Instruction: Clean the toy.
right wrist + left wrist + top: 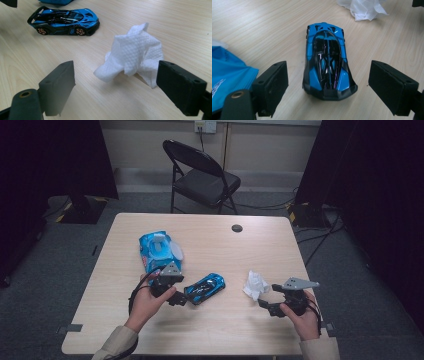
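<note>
Light wood surface [210,325] bearing: blue wipes packet [159,250], far left; blue toy car [205,288], centre, just beside the left gripper [178,299]; crumpled white tissue [255,285], near the right gripper [265,304]. Black folding chair [202,175] beyond the surface.

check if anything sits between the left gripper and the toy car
Nothing visible does. The left gripper is open with the toy car lying directly between its jaws; the wipes pack sits off to one side.
</note>
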The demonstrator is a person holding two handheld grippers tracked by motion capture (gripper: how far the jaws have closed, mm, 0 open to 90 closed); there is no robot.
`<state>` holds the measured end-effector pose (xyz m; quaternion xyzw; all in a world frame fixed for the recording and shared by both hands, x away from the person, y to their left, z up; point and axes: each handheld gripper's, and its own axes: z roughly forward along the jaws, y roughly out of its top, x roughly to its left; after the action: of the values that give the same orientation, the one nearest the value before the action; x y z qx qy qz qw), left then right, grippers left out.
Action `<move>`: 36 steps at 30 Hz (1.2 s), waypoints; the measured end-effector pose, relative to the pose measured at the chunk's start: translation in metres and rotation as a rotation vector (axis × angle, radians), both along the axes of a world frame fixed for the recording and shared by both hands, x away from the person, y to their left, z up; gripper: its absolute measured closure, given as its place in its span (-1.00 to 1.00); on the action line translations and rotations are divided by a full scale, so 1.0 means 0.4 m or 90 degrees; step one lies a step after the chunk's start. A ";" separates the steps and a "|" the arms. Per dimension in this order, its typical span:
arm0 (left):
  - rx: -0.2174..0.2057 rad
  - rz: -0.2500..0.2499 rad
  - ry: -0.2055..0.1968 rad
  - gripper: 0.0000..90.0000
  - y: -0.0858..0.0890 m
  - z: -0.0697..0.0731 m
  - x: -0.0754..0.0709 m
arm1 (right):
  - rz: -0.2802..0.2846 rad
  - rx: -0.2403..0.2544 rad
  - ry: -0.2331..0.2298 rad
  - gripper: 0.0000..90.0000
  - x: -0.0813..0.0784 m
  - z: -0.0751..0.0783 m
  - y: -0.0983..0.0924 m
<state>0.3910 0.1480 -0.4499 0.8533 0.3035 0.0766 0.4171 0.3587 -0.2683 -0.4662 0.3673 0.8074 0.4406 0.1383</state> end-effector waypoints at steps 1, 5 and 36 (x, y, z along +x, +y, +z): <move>0.000 0.000 0.000 -0.65 0.000 0.000 0.000 | 0.000 0.000 0.000 -0.66 0.000 0.000 0.000; -0.005 0.003 -0.001 -0.65 0.025 -0.002 -0.013 | 0.000 -0.009 0.005 -0.67 -0.011 -0.005 -0.017; 0.056 0.041 0.011 -0.64 0.201 -0.099 -0.116 | 0.016 -0.054 0.024 -0.67 -0.052 -0.065 -0.059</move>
<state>0.3447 0.2283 -0.4894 0.8612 0.3309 0.0957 0.3737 0.3378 -0.2919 -0.4922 0.3592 0.8322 0.4009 0.1331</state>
